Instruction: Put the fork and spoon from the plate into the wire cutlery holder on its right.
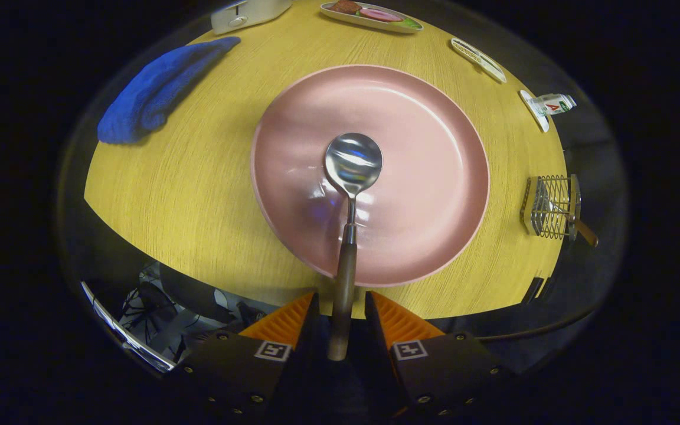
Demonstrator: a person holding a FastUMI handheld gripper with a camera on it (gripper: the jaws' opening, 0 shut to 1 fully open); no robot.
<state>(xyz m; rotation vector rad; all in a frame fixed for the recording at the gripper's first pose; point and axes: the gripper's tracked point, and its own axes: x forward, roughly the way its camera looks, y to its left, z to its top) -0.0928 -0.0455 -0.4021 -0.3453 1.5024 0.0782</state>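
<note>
— Over the pink plate [422, 195] right now, what have you got?

— I've got the spoon [349, 195]: my gripper [340, 319] is clamped on its wooden handle, a finger pressing each side, bowl pointing out ahead of me above the middle of the plate

— And the fork?

— A wooden handle is already poking out of the wire cutlery holder [552, 206], so I judge the fork is in and the spoon is the last piece

— So where's that holder from you?

— Off to the right of the plate, near the edge of the desk [198, 195], well apart from the spoon

— Next move?

— Carry it across to the right, tip the bowl down over the open top, clear of the other handle, then let go
</note>
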